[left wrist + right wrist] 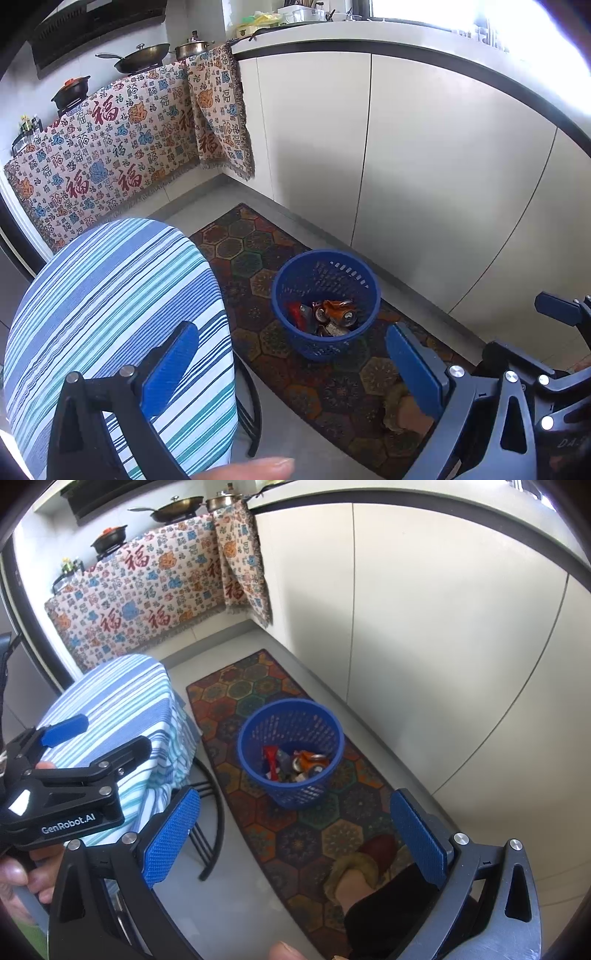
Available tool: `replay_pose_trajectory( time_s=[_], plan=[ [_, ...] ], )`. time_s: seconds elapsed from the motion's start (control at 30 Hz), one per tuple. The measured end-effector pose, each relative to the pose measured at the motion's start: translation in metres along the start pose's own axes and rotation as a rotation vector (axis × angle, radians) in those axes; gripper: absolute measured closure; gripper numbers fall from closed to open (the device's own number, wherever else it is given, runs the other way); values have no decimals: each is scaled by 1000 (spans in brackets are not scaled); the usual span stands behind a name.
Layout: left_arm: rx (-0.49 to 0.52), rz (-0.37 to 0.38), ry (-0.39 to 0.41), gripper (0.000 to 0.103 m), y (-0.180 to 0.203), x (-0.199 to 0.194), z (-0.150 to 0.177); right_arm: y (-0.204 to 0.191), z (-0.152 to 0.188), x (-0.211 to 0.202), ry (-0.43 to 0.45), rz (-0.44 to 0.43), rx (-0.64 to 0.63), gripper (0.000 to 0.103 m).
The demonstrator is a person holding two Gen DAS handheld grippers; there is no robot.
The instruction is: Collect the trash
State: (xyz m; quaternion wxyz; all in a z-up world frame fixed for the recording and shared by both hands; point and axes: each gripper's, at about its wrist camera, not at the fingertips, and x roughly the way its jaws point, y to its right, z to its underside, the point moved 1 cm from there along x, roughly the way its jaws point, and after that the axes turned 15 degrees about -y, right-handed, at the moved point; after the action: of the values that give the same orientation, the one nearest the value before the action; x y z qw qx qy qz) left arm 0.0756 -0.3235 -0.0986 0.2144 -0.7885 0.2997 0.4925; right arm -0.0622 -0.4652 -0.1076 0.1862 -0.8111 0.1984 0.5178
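Observation:
A blue mesh wastebasket [326, 295] [291, 749] stands on a patterned rug, holding crushed cans and wrappers [328, 315] [299, 762]. My left gripper [291, 369] is open and empty, held above the floor just in front of the basket, its left finger over a striped stool. My right gripper [295, 838] is open too, nothing between its blue pads, and sits nearer than the basket. The left gripper also shows at the left edge of the right wrist view, over the stool, with its blue fingertip [64, 731] visible.
A stool with a blue-striped cloth [122, 325] [122, 716] stands left of the basket. A rug of coloured hexagons [306, 812] runs along white cabinets [406, 166]. A person's slippered foot [364, 864] rests on the rug. A patterned cloth [110, 155] hangs below the stove.

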Motion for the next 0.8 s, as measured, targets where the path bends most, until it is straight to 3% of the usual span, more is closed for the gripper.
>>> replay_pose_trajectory(
  time_s=[0.8],
  plan=[
    [-2, 2, -10, 0, 1, 5, -1, -1, 3, 2, -13, 8, 14, 0]
  ],
)
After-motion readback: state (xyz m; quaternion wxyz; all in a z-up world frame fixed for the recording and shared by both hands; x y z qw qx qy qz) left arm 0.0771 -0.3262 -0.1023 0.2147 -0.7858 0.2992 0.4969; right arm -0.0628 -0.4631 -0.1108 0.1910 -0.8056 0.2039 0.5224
